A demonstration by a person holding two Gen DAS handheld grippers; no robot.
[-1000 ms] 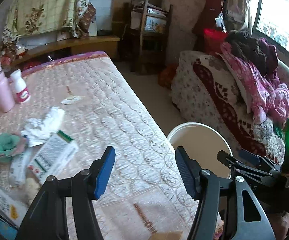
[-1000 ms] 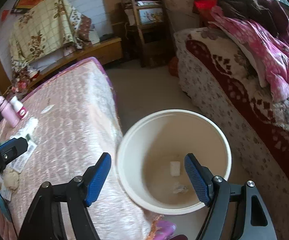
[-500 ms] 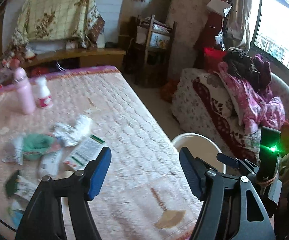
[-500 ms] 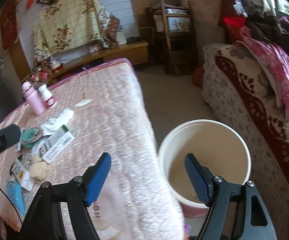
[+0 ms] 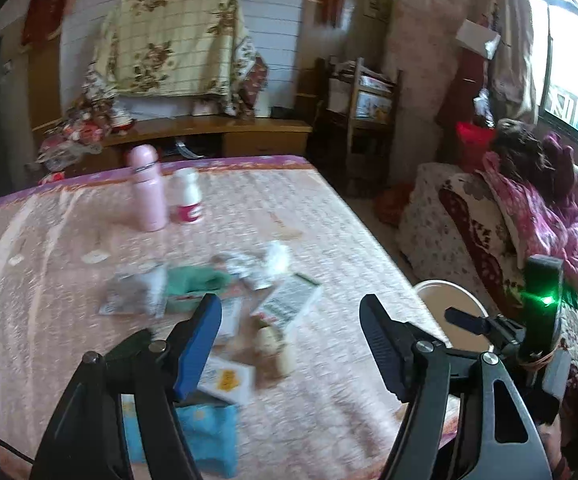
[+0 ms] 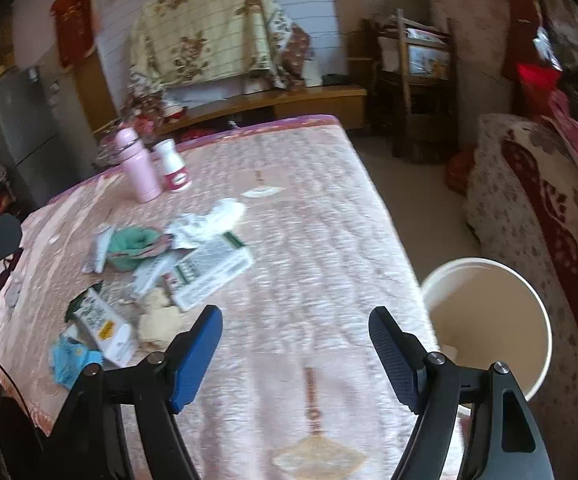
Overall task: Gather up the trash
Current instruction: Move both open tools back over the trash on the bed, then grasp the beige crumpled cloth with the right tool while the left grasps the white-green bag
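Though blurred, trash [image 6: 193,264] crumpled, scattered.

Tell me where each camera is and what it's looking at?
Left wrist: rides the left gripper, open, facing the trash pile on the table; the right gripper's body shows at right.
Right wrist: rides the right gripper, open, facing the table's bare side and the bucket.
Both share the pile, bucket and pink bottle.
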